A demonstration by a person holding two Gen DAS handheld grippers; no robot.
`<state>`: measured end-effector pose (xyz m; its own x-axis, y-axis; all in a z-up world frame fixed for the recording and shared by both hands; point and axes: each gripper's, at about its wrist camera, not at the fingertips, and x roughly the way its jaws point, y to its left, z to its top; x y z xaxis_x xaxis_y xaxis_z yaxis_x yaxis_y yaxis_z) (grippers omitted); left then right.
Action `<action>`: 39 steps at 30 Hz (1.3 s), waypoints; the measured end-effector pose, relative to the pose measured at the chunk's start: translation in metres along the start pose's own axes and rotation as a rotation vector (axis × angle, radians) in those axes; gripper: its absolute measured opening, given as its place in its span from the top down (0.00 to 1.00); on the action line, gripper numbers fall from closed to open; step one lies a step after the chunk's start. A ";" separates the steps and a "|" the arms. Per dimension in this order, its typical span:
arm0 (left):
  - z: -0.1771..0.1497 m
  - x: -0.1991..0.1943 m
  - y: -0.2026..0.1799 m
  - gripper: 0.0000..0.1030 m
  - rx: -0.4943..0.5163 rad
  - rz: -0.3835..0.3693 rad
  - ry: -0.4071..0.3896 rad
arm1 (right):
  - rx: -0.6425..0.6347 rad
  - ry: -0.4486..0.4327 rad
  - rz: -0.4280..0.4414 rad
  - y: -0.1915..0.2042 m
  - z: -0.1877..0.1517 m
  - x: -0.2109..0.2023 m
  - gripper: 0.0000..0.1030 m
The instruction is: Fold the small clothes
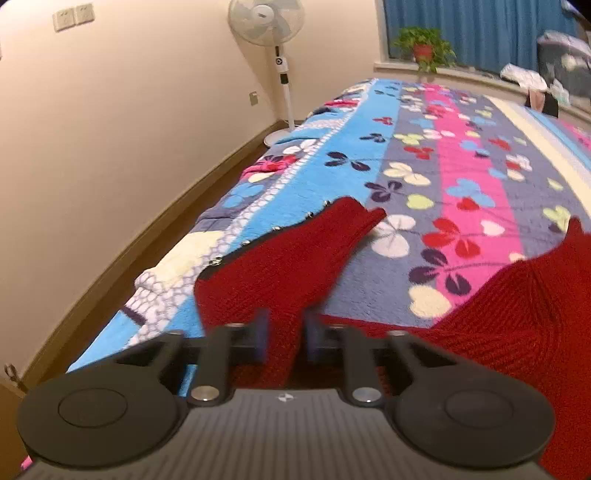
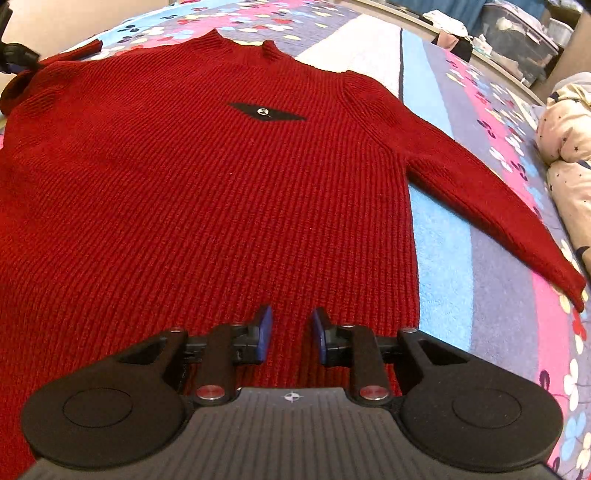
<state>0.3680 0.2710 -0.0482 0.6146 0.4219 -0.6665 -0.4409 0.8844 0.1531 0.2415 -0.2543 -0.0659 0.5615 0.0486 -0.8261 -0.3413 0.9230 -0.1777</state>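
Observation:
A red knit sweater lies face up on the bed, with a black patch on its chest and its right sleeve stretched out to the side. My left gripper is shut on the sweater's left sleeve, which is lifted off the blanket. The left gripper also shows at the far left of the right wrist view. My right gripper hovers over the sweater's lower part, jaws apart and empty.
A flowered fleece blanket covers the bed. A standing fan is by the wall, a potted plant on the sill. A star-print quilt lies at the bed's right side. Boxes stand beyond.

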 end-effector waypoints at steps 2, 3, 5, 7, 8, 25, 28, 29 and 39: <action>0.003 -0.008 0.014 0.89 -0.055 0.000 -0.006 | 0.002 -0.001 -0.004 -0.001 -0.002 -0.001 0.75; 0.004 -0.015 0.025 0.89 -0.097 -0.004 -0.011 | 0.004 -0.001 -0.005 0.000 -0.003 -0.002 0.75; 0.006 -0.030 0.047 0.89 -0.187 -0.028 -0.018 | 0.008 -0.002 -0.008 0.003 -0.004 -0.003 0.75; 0.003 -0.049 0.075 0.89 -0.300 -0.077 -0.016 | 0.011 -0.002 -0.009 -0.003 -0.003 -0.003 0.75; 0.000 -0.058 0.090 0.89 -0.348 -0.100 -0.010 | 0.014 -0.003 -0.010 -0.003 -0.001 -0.002 0.75; -0.098 -0.038 0.246 0.49 -0.897 -0.255 0.285 | -0.070 0.003 -0.052 0.006 -0.004 -0.004 0.75; -0.104 -0.025 0.256 0.49 -0.990 -0.254 0.291 | -0.073 0.002 -0.051 0.007 -0.004 -0.003 0.75; -0.105 -0.022 0.260 0.49 -1.003 -0.243 0.290 | -0.073 0.003 -0.051 0.007 -0.003 -0.003 0.75; -0.044 -0.046 0.215 0.87 -0.483 0.009 0.027 | -0.075 -0.005 -0.057 0.008 -0.004 0.000 0.75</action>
<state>0.2162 0.4325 -0.0168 0.5950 0.4184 -0.6862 -0.7035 0.6839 -0.1930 0.2355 -0.2486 -0.0696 0.5854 -0.0007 -0.8107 -0.3640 0.8933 -0.2636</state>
